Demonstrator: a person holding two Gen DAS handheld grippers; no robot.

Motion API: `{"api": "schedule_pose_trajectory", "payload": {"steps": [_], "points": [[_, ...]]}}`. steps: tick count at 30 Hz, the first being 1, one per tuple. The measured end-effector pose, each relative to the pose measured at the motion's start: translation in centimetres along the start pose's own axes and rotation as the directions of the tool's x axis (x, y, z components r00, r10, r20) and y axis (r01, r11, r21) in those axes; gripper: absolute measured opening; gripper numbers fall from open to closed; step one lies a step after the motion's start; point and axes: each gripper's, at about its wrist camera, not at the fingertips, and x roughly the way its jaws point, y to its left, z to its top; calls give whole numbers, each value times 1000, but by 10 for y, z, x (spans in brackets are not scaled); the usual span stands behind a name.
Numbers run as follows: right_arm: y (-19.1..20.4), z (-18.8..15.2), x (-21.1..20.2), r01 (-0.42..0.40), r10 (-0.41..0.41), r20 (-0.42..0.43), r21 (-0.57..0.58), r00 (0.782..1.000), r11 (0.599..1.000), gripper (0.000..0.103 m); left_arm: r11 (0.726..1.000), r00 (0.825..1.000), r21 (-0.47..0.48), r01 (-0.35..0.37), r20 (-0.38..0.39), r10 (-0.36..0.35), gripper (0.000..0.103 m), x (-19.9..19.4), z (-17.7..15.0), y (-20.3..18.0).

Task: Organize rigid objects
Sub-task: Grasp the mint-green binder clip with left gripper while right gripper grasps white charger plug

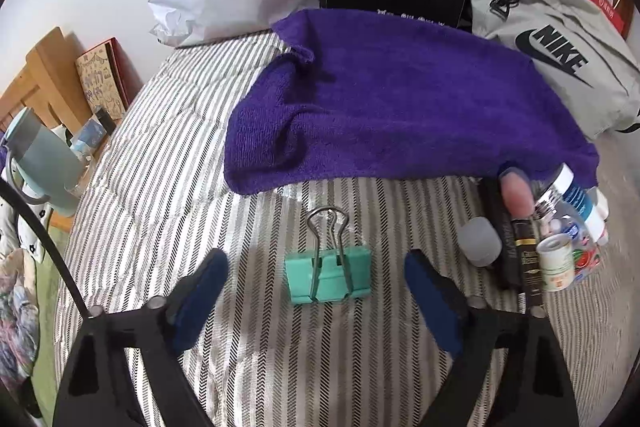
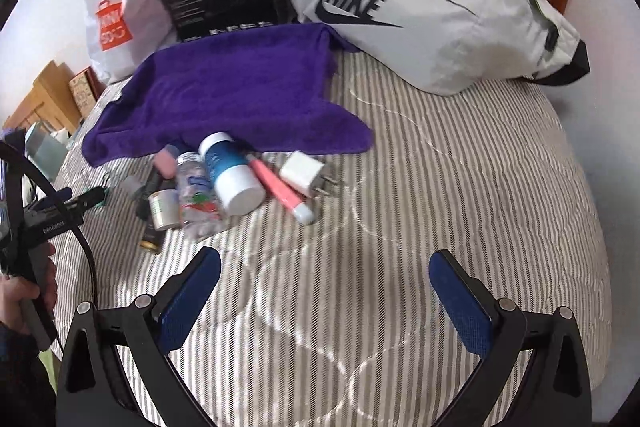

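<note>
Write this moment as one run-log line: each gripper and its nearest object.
left gripper: jaws open, binder clip between, untouched | right gripper: jaws open, nothing held | bottles beside purple towel

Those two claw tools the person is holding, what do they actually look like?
Each is a black plastic fork: the left gripper and right gripper have two angled arms with silver rivets, ending in fingers faced with dark blue textured pads. A black cable loops off the left one's lettered body. A dark sleeve shows.
</note>
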Motion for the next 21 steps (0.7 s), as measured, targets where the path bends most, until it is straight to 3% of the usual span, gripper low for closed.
{"api": "schedule_pose_trajectory", "payload": {"steps": [2, 7, 9, 14, 21], "points": [[-6, 3, 7, -7, 7, -8, 20, 1000, 1000, 103, 1000, 1000, -5, 12, -4, -12, 68, 2, -1, 3], [-15, 12, 22, -34, 35, -10, 55, 999, 998, 102, 1000, 1000, 10, 29, 5, -29, 53, 4, -3, 3], [-16, 16, 28, -38, 39, -13, 58, 999, 998, 101, 999, 999, 18, 42, 4, -42, 41, 4, -3, 1], [-10, 30, 45, -51, 51, -2, 37, 999, 998, 93, 999, 1000, 38, 19, 7, -19, 41, 3, -4, -7], [-1, 43, 72, -48, 47, -21, -31, 999, 998, 74, 999, 999, 21, 35, -3, -35, 41, 4, -4, -2]]}}
